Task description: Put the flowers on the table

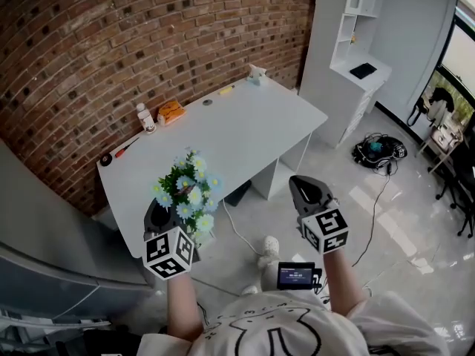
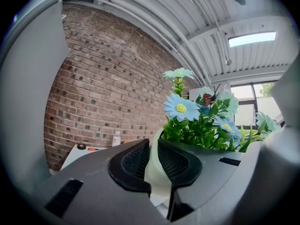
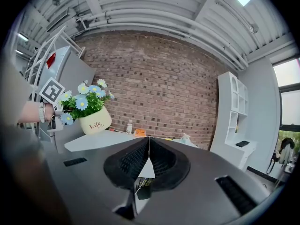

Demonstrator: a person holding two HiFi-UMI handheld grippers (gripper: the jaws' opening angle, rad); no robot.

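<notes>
"Left tool (image 2: 153, 149) (image 1: 158, 212), state?" asks the first note-taker.

"Closed on the pot (image 2: 157, 172) (image 3: 95, 122): cream wall pinched between the pads. Right tool (image 3: 149, 140) (image 1: 300, 184): jaws together, nothing between them."

"Surface and room?"

"White desk (image 1: 237, 132) (image 3: 93, 142) against a red brick wall (image 1: 111, 43). Tall white shelf unit (image 1: 356, 21) at its far right end, with a flat black item (image 1: 363, 70) on the unit's ledge. Glossy pale floor (image 1: 386, 221), and a heap of cables (image 1: 378, 150) on it near the shelf unit."

"On the desk?"

"All along the wall side: a small white bottle (image 1: 146, 117), an orange object (image 1: 171, 111) just beside it, and a red-handled item (image 1: 122, 150) near the left corner. Middle and near edge bare."

"Containers?"

"One, the pot. It holds the flowers (image 1: 189, 188) (image 2: 197, 121) (image 3: 84, 100): pale blue daisy heads with yellow centres over green leaves, upright. Dark lettering shows on the pot's side."

"Where are they?"

"In the air by the desk's near left corner, carried by the left tool. The right gripper view shows the pot's base apart from the desktop."
</notes>
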